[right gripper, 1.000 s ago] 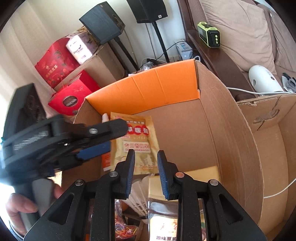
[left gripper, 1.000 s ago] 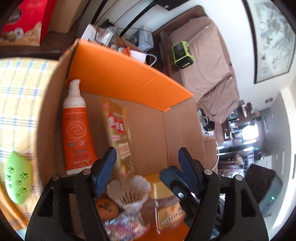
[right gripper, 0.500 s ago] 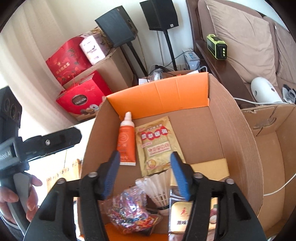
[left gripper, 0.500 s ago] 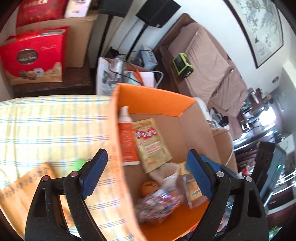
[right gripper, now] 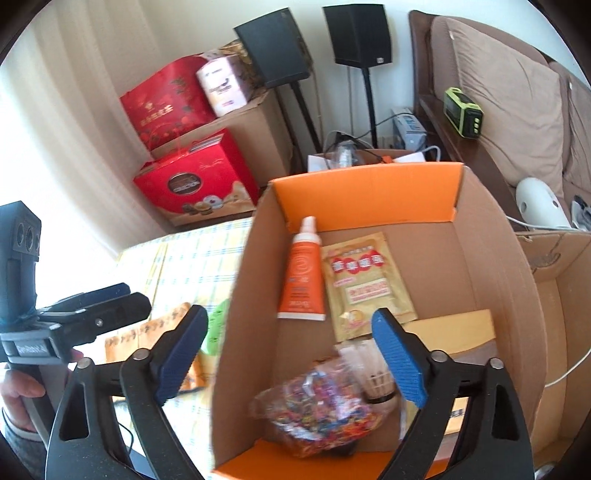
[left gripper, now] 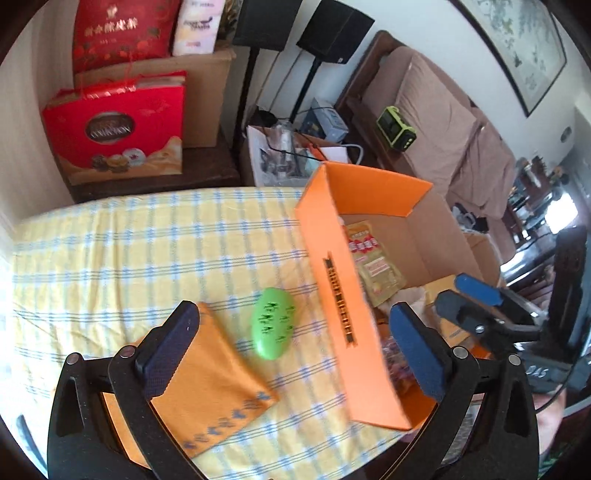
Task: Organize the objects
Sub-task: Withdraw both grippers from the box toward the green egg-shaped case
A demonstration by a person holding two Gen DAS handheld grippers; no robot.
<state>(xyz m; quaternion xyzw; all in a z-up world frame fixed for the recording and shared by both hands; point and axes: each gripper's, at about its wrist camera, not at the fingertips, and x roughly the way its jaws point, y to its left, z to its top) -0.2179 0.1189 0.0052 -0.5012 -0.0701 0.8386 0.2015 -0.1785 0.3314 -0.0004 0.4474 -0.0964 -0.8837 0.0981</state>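
Observation:
An open cardboard box (right gripper: pixel 491 258) with orange flaps stands on the checked tablecloth (left gripper: pixel 129 251). Inside lie an orange tube (right gripper: pixel 303 273), a yellow packet (right gripper: pixel 369 284), a shuttlecock (right gripper: pixel 373 373) and a bag of colourful bands (right gripper: pixel 321 406). My right gripper (right gripper: pixel 290 358) hovers above the box's near corner, its jaws opening with nothing held between them. My left gripper (left gripper: pixel 291 350) hangs over the table left of the box, jaws opening and empty. Below it lie a green egg-shaped thing (left gripper: pixel 273 323) and an orange envelope (left gripper: pixel 207 391).
Red gift boxes (left gripper: pixel 118 125) and cardboard cartons stand beyond the table's far edge, with two black speakers (right gripper: pixel 354 33) on stands. A brown sofa (right gripper: pixel 517 92) with a green device (right gripper: pixel 463 110) is at the right. A second open carton (right gripper: pixel 561 295) sits right of the box.
Both grippers have pulled back and up out of the box and their jaws have spread wide. The left one swung left over the table, bringing the green thing and envelope into view.

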